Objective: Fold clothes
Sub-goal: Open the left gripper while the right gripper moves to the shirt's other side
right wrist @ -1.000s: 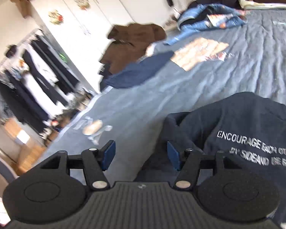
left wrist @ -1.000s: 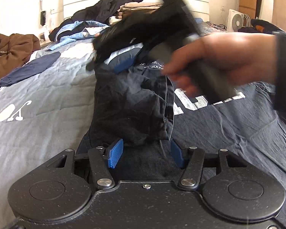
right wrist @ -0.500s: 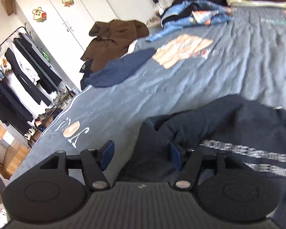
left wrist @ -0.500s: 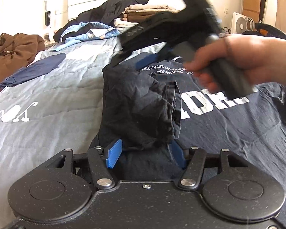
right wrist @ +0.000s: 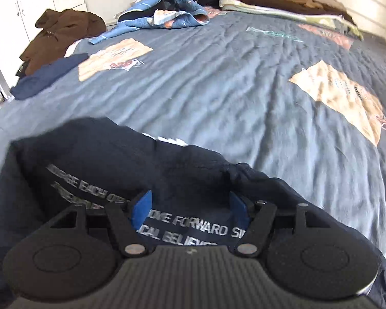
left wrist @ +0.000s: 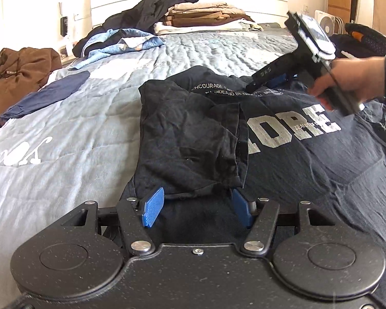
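Observation:
A dark T-shirt with a big white print lies flat on the blue bedspread. Its sleeve is folded inward over the body. My left gripper stands open at the sleeve's near hem; cloth lies between the blue pads and the left pad's face is bare. A hand holds my right gripper low over the shirt's far edge. In the right wrist view that gripper has its jaws opening above the small printed lines of the T-shirt, with nothing pinched.
A brown hoodie and a folded navy garment lie at the bed's left edge. A light blue garment and a stack of folded clothes sit by the headboard. A fan stands at the far right.
The right gripper has swung away from the folded sleeve to the right, along the shirt's far edge, and its jaws stand wider. The left gripper has kept still.

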`<move>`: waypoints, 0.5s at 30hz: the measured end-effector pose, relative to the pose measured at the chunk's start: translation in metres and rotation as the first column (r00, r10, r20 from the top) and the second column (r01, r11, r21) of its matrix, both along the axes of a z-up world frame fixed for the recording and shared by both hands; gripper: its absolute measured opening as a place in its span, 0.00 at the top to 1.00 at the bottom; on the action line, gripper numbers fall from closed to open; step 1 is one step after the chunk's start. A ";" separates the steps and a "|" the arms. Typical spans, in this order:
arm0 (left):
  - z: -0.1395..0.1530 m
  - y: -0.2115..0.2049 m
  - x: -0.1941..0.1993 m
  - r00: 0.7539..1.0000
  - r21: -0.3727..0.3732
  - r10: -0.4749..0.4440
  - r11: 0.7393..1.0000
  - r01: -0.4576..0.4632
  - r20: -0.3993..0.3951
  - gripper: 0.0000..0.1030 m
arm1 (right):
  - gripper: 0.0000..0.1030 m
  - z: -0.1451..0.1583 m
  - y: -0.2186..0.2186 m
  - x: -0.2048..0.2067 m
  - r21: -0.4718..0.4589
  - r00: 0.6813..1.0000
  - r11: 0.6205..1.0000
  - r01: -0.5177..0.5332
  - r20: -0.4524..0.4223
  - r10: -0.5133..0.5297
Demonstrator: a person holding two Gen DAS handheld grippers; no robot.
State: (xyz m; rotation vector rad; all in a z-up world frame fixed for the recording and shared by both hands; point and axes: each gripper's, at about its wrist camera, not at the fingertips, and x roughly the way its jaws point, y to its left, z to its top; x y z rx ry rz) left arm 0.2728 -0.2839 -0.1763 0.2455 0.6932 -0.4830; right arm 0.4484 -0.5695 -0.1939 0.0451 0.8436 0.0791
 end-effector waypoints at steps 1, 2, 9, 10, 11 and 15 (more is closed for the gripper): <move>0.000 0.000 -0.001 1.000 0.003 -0.002 1.000 0.002 0.001 0.43 | 0.33 -0.004 0.002 -0.001 -0.019 1.000 1.000 0.006 0.030 -0.005; -0.001 -0.001 -0.001 1.000 0.006 -0.004 1.000 0.004 0.002 0.43 | 0.32 -0.007 0.003 -0.002 -0.037 0.998 0.999 0.013 0.055 -0.011; 0.003 -0.003 -0.005 1.000 0.004 -0.024 1.000 0.024 0.014 0.43 | 0.31 0.026 0.005 -0.029 -0.088 0.991 0.995 0.050 0.126 -0.039; 0.005 -0.003 -0.005 1.000 -0.006 -0.025 1.000 0.025 0.015 0.43 | 0.31 0.036 0.002 -0.044 -0.049 0.988 0.997 0.058 0.143 -0.050; 0.007 -0.004 -0.006 1.000 -0.018 -0.026 0.999 0.026 0.018 0.43 | 0.30 0.048 -0.002 -0.062 0.002 0.983 0.998 0.067 0.171 -0.067; 0.016 -0.009 -0.012 0.998 -0.052 -0.042 0.998 0.044 0.035 0.43 | 0.22 0.077 -0.026 -0.153 0.211 0.949 0.963 0.165 0.230 -0.213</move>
